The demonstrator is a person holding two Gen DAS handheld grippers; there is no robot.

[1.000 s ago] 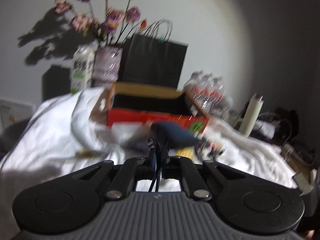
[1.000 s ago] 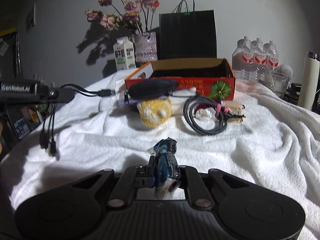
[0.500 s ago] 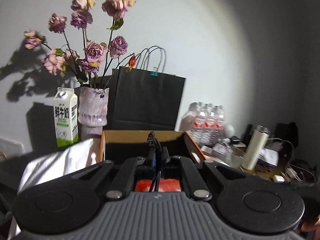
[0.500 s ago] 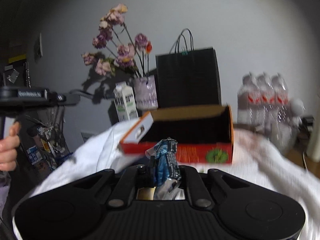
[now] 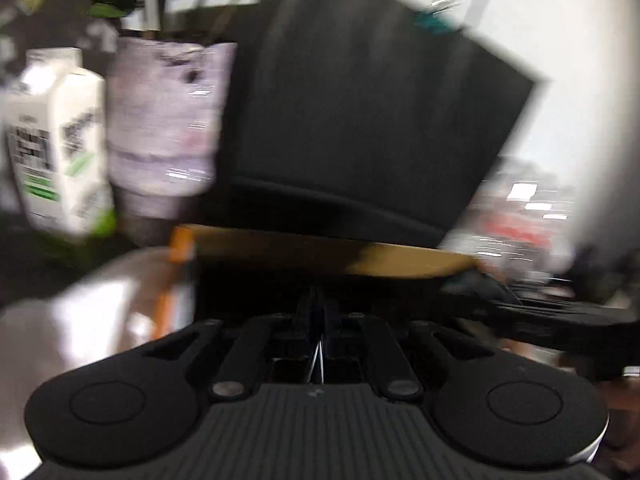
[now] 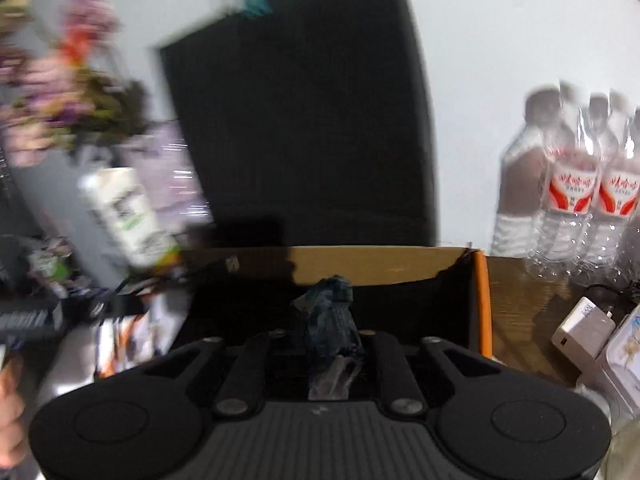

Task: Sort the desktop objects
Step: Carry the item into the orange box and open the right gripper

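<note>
1. Right gripper: pinching a crumpled blue wrapper, held over the open box.
2. Left gripper: fingers pressed together on a thin dark cable, poised above the dark interior of the box.
3. Behind the box: black bag, vase, milk carton.
4. Right of the box: water bottles.

Both wrist views look forward, close over the cardboard box. Each shows the black paper bag beyond its far wall.
</note>
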